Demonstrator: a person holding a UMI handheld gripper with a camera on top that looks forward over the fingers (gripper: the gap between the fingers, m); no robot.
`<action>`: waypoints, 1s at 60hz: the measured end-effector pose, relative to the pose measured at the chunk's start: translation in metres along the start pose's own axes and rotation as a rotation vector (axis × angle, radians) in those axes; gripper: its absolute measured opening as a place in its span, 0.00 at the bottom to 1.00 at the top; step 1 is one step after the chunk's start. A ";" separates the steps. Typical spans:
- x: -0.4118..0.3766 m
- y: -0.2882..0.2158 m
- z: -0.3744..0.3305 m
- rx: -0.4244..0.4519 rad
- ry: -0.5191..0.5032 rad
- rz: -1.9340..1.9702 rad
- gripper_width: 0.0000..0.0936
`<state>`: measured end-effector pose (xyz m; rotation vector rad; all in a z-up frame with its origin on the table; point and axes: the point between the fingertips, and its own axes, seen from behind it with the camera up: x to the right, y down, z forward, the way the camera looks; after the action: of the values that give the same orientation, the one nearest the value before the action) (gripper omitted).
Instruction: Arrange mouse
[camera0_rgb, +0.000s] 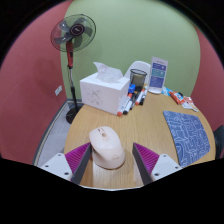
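Note:
A pale pink-white mouse (107, 146) rests on the round wooden table (150, 122). It stands between the two fingers of my gripper (112, 160). The fingers are open, with a clear gap between the mouse and the right magenta pad (147, 158). The left pad (78, 157) lies close beside the mouse. A blue patterned mouse mat (188, 135) lies on the table ahead and to the right of the fingers.
A white tissue box (103, 90) stands beyond the mouse, with markers (135, 100), a mesh pen holder (139, 77) and a blue-white card (159, 72) behind. Small items (178, 97) lie at the far edge. A standing fan (74, 35) is off the table's left.

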<state>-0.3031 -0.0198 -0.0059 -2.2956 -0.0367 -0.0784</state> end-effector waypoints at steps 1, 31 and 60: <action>0.002 -0.002 0.003 0.000 0.003 0.001 0.89; -0.005 -0.029 0.025 0.038 -0.092 -0.008 0.43; 0.162 -0.252 -0.126 0.484 -0.161 0.183 0.42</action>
<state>-0.1604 0.0533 0.2770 -1.8074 0.0654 0.1916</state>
